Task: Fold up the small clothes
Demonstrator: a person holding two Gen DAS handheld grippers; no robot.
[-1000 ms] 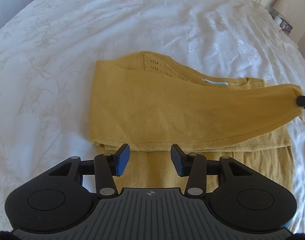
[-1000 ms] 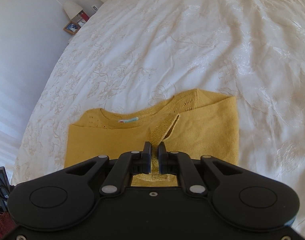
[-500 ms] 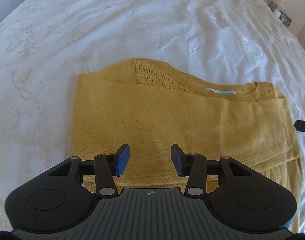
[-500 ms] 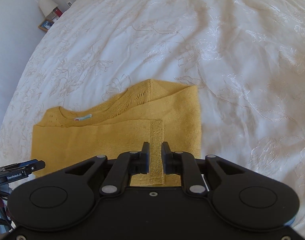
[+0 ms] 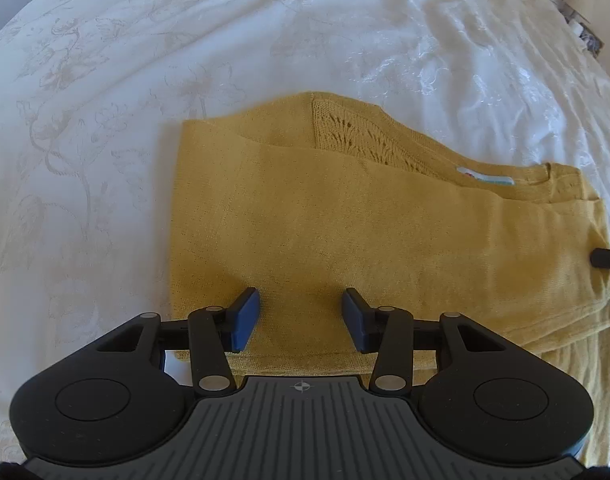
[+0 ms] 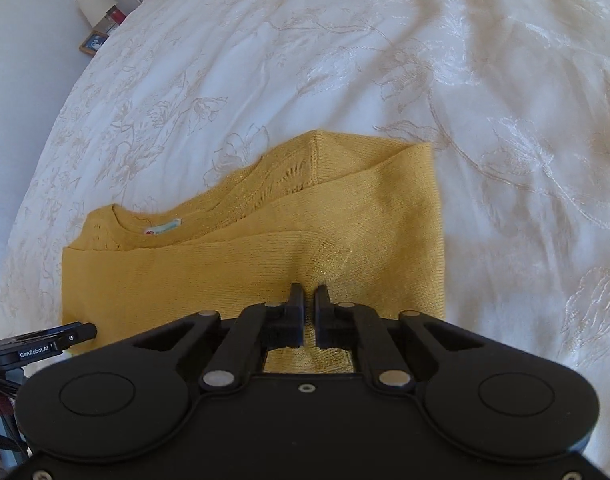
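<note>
Two grippers over mustard sweater [image 5: 345, 240], folded flat on white bedspread [image 5: 105, 80]. Left gripper [image 5: 301, 320] spread, nothing pinched, hovering above near hem. Right gripper [image 6: 309, 300] clenched, fabric bunched at tips, can't tell if grabbed.

The left gripper [image 5: 301, 320] points steeply down, its jaws standing partly apart with nothing between the blue pads [image 5: 245, 318]. One of its black fingers also shows at 8 o'clock in the right wrist view. The right gripper [image 6: 309, 312] tilts down too; its jaws are drawn together, only a thin slit left between the black fingertips [image 6: 296, 304]. Its tip shows at 3 o'clock in the left wrist view.
</note>
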